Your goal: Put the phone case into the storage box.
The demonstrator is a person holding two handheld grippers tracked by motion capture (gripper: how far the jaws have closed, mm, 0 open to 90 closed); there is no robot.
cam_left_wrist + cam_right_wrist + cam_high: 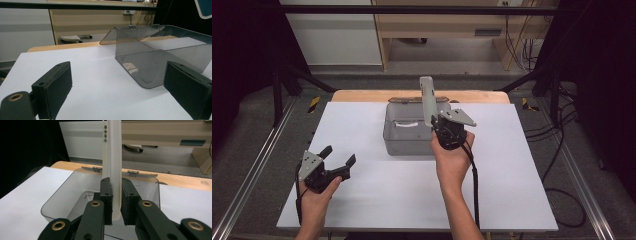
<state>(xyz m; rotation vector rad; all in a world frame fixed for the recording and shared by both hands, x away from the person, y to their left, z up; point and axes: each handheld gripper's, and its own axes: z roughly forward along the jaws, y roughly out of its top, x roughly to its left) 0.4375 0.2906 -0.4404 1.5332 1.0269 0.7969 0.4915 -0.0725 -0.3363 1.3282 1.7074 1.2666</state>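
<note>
Your right tool (443, 126) holds a slim white remote control (427, 100), its jaws closed on the lower end so that the body rises upright above the pads. In the right gripper view the remote control (113, 157) stands between the two pads, with a column of small buttons showing high on its left edge. Directly ahead of and below this tool sits the open smoke-grey plastic box (412, 131), its hinged lid (140, 174) folded back on the far side. The step in hand appears to be placing the remote control in that box.

Your left tool (338, 161) rests low over the white desk (377, 190), well apart from the box, jaws spread wide with nothing between them. In the left gripper view the box (160, 57) lies ahead and toward the right-hand pad (187, 87).

Recommendations:
- Tip the remote control forward before lowering; upright, it stands taller than the box walls.
- Keep the grip firm until the lower end bears on the box floor; the hold is near one end, so the body may swing.
- Clear the near wall on the way in, and keep off the folded lid.
- Bring the left tool beside the box to steady it, should it slide on the smooth desk.
</note>
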